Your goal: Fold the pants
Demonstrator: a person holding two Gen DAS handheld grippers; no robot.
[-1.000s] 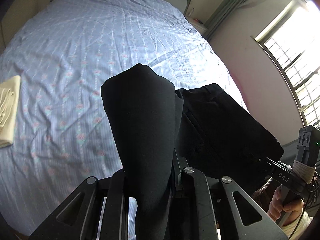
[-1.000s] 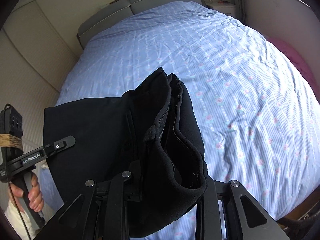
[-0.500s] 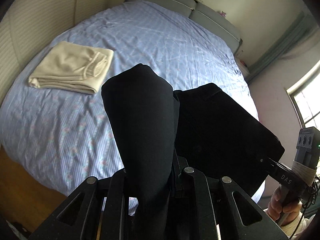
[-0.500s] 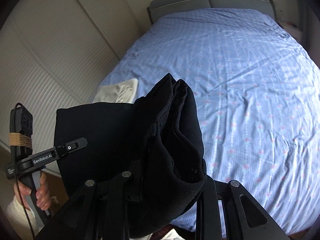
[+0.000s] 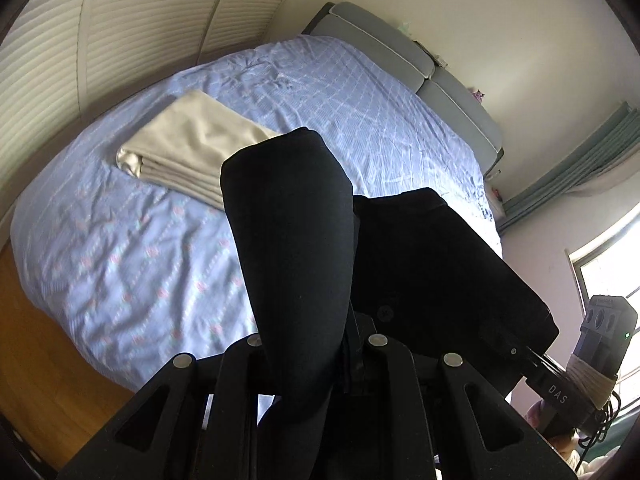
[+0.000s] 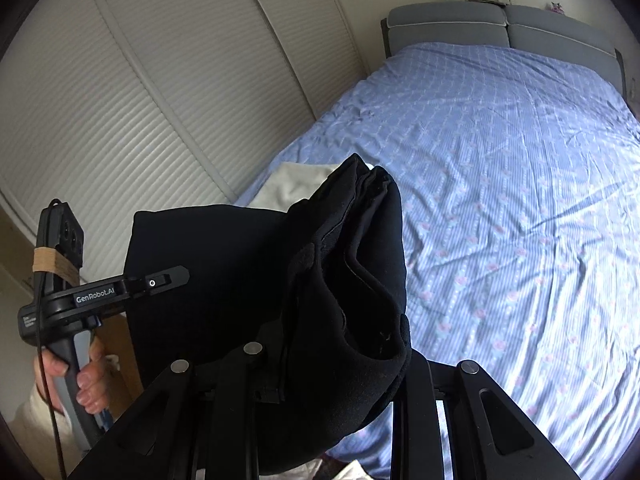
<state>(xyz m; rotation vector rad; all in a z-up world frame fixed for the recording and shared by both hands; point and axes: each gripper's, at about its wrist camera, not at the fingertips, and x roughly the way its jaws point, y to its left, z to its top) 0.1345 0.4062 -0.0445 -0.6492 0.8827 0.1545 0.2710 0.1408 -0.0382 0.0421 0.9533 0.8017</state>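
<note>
Pants (image 5: 296, 248), black and soft, hang in the air between the two tongs, above the near edge of the bed (image 5: 132, 264). They are folded into a thick, flat bundle, and its long side runs across from one tong to the other. The left gripper (image 5: 316, 344) is pinching one end of the pants, and a fat, smooth roll of cloth bulges up out of its jaws. The right gripper (image 6: 320, 360) is pinching the other end, where several layers show as wavy edges, like a stack. A hand (image 6: 86, 380) wraps round the left tong's grey handle.

A second ago both cameras looked along the middle of the bed. Now the view has swung to the side, so the white slatted doors (image 6: 132, 120) fill much of it, and the wooden floor (image 5: 32, 360) shows by the bed. The pants look the same in the jaws as before.

Farther off, a cream folded cloth (image 5: 188, 140) lies on the wrinkly blue sheet with little pink flowers. Beyond it is the grey padded headboard (image 5: 400, 56).
</note>
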